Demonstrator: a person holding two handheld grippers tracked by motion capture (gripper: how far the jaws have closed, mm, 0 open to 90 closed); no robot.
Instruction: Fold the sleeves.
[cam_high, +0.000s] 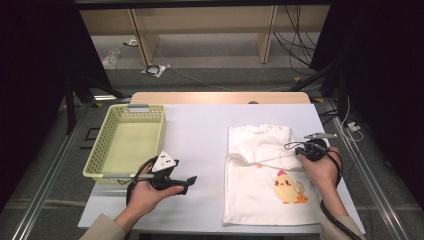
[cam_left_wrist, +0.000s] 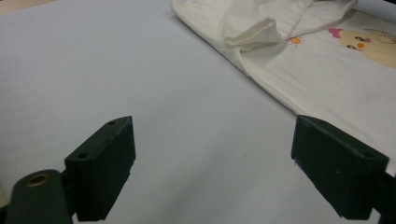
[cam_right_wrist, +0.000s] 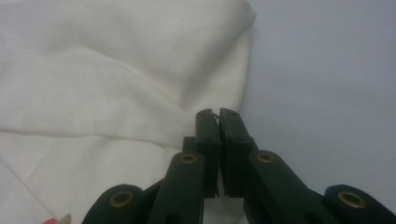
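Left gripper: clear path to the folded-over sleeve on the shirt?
Probably yes. The left gripper is open and points at the shirt; bare table lies between it and the sleeve.

Right gripper (cam_high: 311, 148) on folded shirt (cam_high: 265, 185) sleeve.

yellow-green basket (cam_high: 111, 145), white table (cam_high: 200, 145)

Soft matt cotton shirt (cam_high: 270, 175)
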